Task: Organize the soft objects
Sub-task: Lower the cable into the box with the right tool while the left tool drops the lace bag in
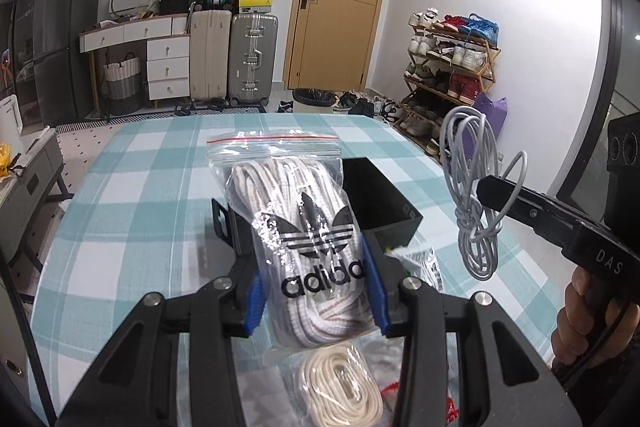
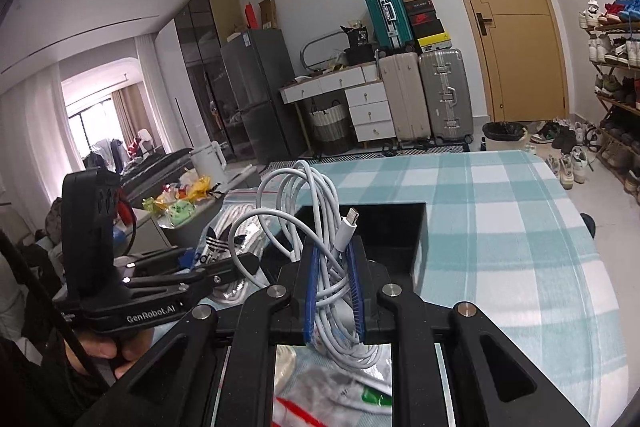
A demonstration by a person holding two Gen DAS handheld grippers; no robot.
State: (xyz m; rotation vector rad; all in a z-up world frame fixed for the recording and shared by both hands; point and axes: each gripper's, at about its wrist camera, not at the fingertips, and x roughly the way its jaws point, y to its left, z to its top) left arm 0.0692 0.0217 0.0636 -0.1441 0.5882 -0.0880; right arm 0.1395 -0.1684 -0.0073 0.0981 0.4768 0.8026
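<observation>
Two grippers are up over the bench (image 1: 132, 195), which wears a teal and white checked cloth, and each holds one soft bundle. On the left, the left gripper (image 1: 316, 291) has its blue-padded fingers (image 1: 254, 301) clamped on one clear zip bag of white laces (image 1: 304, 227) printed with a black trefoil logo, gripped at the bag's lower half so its red-striped zip end stands up and away. Below it, on the near bench, lies a second bag with one cream cord coil (image 1: 340, 387). One open black box (image 1: 380, 203) sits just beyond, mid-bench. On the right, the right gripper (image 2: 335, 291) has its fingers (image 2: 311, 291) pressed together on one coiled white charging cable (image 2: 312, 211), loops above and below the pads, its plug (image 2: 347, 227) sticking up.
</observation>
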